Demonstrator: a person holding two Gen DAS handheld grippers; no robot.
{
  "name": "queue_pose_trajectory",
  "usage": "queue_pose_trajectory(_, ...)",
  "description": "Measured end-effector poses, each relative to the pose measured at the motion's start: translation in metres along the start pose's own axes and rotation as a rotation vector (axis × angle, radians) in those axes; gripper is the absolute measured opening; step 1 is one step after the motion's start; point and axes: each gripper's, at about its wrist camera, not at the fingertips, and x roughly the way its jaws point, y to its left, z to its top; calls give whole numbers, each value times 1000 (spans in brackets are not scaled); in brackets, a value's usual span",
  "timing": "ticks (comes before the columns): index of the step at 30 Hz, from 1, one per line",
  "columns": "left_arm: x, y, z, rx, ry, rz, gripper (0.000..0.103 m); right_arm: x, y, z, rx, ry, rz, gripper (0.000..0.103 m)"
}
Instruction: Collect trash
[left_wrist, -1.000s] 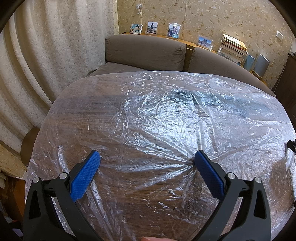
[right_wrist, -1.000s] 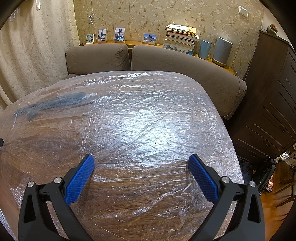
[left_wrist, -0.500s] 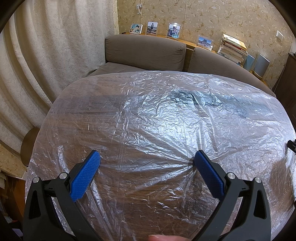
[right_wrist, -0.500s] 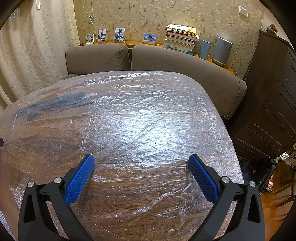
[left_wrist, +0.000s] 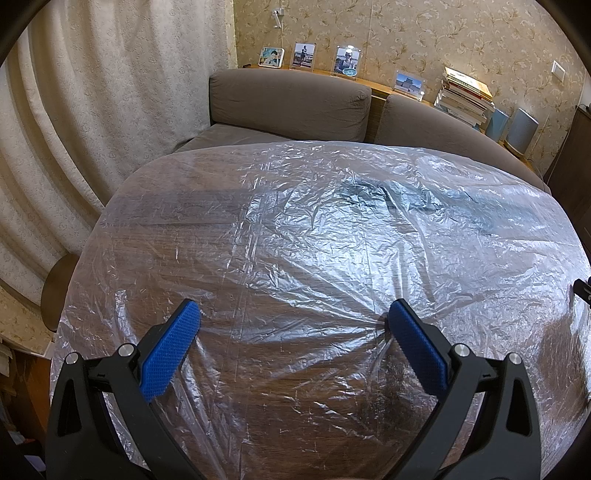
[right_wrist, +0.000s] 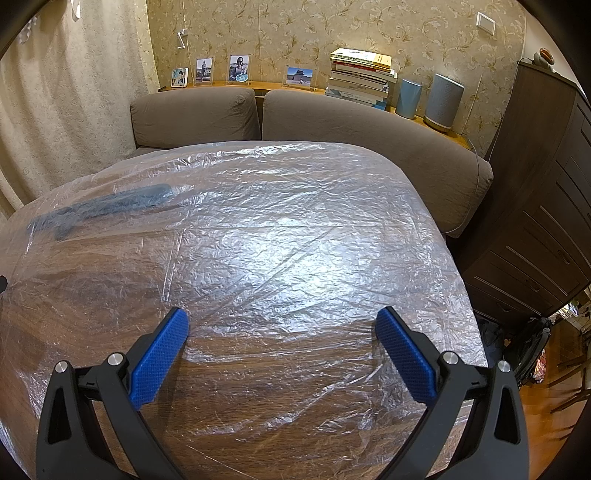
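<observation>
A crinkled clear plastic sheet covers the whole wooden table. A dark bluish patch shows under or in the sheet near the far edge; what it is I cannot tell. My left gripper is open, low over the near part of the sheet, and its right blue pad touches a pucker in the plastic. My right gripper is open too, over the near right part of the sheet, with nothing between its fingers.
A brown sofa stands behind the table. Photo frames, a stack of books and two cylinders sit on the ledge behind it. A dark wooden cabinet is at the right, curtains at the left.
None of the table, sheet or grippers has moved. A fingertip at the bottom edge of the left wrist view has slipped almost out of sight.
</observation>
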Motion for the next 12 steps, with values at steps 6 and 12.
queue_pose_trajectory(6,1,0,-2,19,0,-13,102,0,0,0,0,0,0,99)
queue_pose_trajectory(12,0,-1,-2,22,0,-15,102,0,1,0,0,0,0,99)
